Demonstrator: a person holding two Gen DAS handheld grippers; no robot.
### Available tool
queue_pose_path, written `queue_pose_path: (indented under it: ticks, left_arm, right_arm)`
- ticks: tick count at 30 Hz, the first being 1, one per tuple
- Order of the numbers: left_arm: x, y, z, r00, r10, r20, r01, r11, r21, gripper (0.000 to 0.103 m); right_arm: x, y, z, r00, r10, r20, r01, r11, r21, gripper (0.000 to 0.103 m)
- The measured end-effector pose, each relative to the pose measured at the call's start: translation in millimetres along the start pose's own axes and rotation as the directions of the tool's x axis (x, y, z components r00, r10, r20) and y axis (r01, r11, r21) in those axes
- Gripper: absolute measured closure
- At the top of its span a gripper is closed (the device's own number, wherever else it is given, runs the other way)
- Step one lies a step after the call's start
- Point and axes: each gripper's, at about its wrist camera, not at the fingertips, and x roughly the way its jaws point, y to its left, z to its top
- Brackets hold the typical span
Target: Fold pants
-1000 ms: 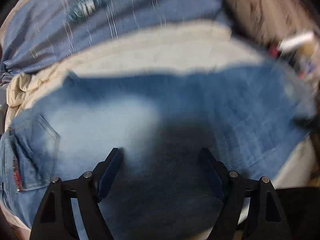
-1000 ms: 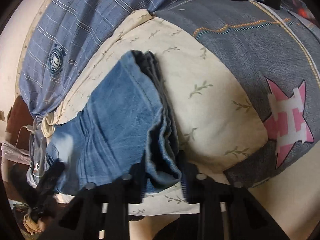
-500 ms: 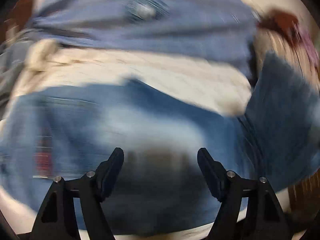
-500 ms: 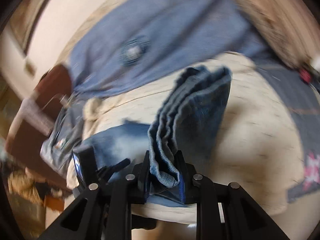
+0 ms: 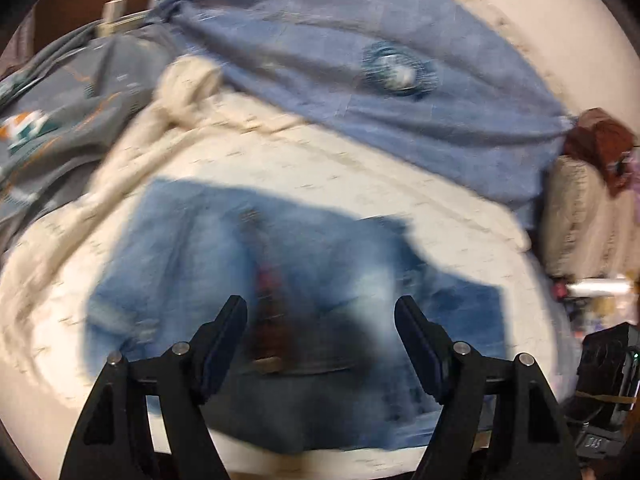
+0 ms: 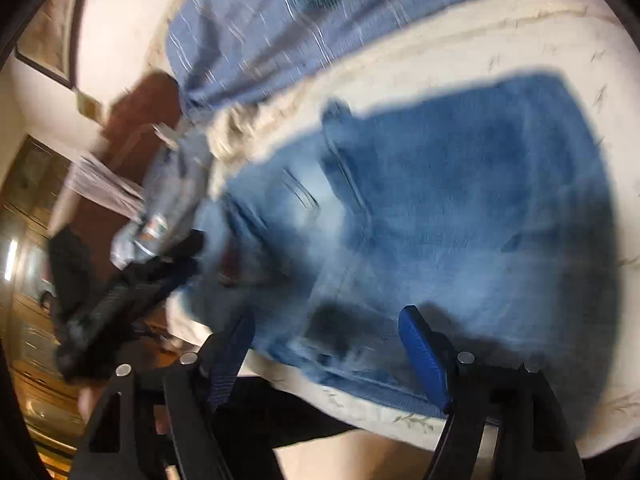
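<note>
The blue jeans [image 5: 304, 280] lie folded in a compact stack on the cream leaf-print sheet [image 5: 320, 168]; both views are motion-blurred. In the right wrist view the jeans [image 6: 460, 208] fill the middle, with a pocket seam showing. My left gripper [image 5: 320, 320] is open and empty just above the jeans' near edge. My right gripper [image 6: 328, 340] is open and empty over the jeans' near edge. The left gripper [image 6: 132, 280] also shows as a dark blur at the left of the right wrist view.
A blue checked pillow [image 5: 400, 72] with a round badge lies behind the jeans. A grey patterned duvet [image 5: 60, 120] is bunched at the left. A beige cushion [image 5: 580, 220] and a black device [image 5: 608, 360] sit at the right. The bed edge [image 6: 360, 412] is near.
My right gripper has opened and let go of the jeans' leg ends, which now lie folded over the upper part. Both grippers have swung to new views over the stack.
</note>
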Motion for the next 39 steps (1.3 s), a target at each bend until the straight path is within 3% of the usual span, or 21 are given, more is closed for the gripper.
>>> queue_pose_path:
  ticks: [4,9,11,12,14,15,17,19,21,24,26,28,29,30,31,36,39]
  left_arm:
    - [6,-53,0,0.991,-0.132,-0.016,0.133,0.986,0.097,0.026]
    - [56,-117,-4,0.976,-0.181,-0.123,0.203,0.958,0.202,0.026]
    - [84,-128,-6,0.980,-0.117,-0.160,0.152,0.961,0.230,0.026]
    - [104,-130,-9,0.980,-0.027,-0.198,0.077,0.966,0.247,0.026]
    - [141,-121,-16,0.956,0.157,-0.250,-0.087,0.959,0.269,0.022]
    - [144,-120,-18,0.965,0.150,-0.213,-0.086,0.956,0.282,0.020]
    - [142,-130,-22,0.964,0.202,-0.172,-0.133,0.930,0.342,0.018]
    - [137,-129,-17,0.961,0.193,-0.200,-0.126,0.944,0.306,0.019]
    - [117,-124,-13,0.973,0.148,-0.176,-0.099,0.961,0.259,0.019]
    - [75,-130,-18,0.994,0.057,-0.090,-0.031,0.961,0.274,0.019]
    - [53,-131,-35,0.997,0.013,-0.074,0.011,0.947,0.320,0.019]
    - [60,-128,-52,0.992,0.099,-0.081,-0.063,0.929,0.364,0.019]
    - [81,-124,-64,0.971,0.196,-0.137,-0.128,0.908,0.398,0.020]
    - [97,-117,-72,0.950,0.231,-0.210,-0.128,0.901,0.415,0.019]
    - [92,-115,-76,0.967,0.198,-0.159,-0.117,0.903,0.414,0.018]
    - [86,-117,-83,0.973,0.187,-0.135,-0.111,0.893,0.437,0.018]
    - [83,-114,-88,0.976,0.180,-0.120,-0.110,0.890,0.441,0.018]
  right_arm:
    - [-52,-23,-6,0.987,0.041,0.155,-0.055,0.995,0.083,0.024]
    - [-50,-76,-24,0.991,0.077,0.110,-0.103,0.964,0.247,0.024]
    - [-44,-87,-29,0.991,0.096,0.088,-0.116,0.958,0.262,0.025]
    - [-39,-92,-31,0.993,0.086,0.075,-0.104,0.955,0.279,0.025]
    - [-33,-98,-30,0.991,0.108,0.084,-0.129,0.946,0.296,0.025]
    - [-32,-98,-30,0.990,0.112,0.083,-0.132,0.947,0.292,0.025]
    - [-36,-101,-30,0.991,0.110,0.082,-0.129,0.953,0.274,0.025]
    - [-35,-99,-31,0.992,0.101,0.079,-0.119,0.959,0.259,0.025]
    - [-37,-98,-32,0.992,0.095,0.077,-0.112,0.962,0.250,0.025]
    - [-44,-99,-35,0.993,0.092,0.079,-0.109,0.963,0.247,0.025]
    - [-47,-100,-36,0.992,0.092,0.082,-0.110,0.961,0.252,0.025]
    - [-47,-99,-35,0.993,0.090,0.081,-0.108,0.961,0.256,0.025]
    - [-47,-98,-35,0.993,0.090,0.082,-0.108,0.960,0.258,0.025]
    - [-48,-97,-33,0.993,0.086,0.080,-0.104,0.960,0.259,0.025]
    - [-49,-95,-32,0.993,0.082,0.082,-0.101,0.960,0.261,0.025]
    - [-83,-78,5,0.981,0.058,0.184,-0.097,0.973,0.209,0.024]
    - [-69,-79,45,0.976,0.154,0.155,-0.188,0.953,0.236,0.025]
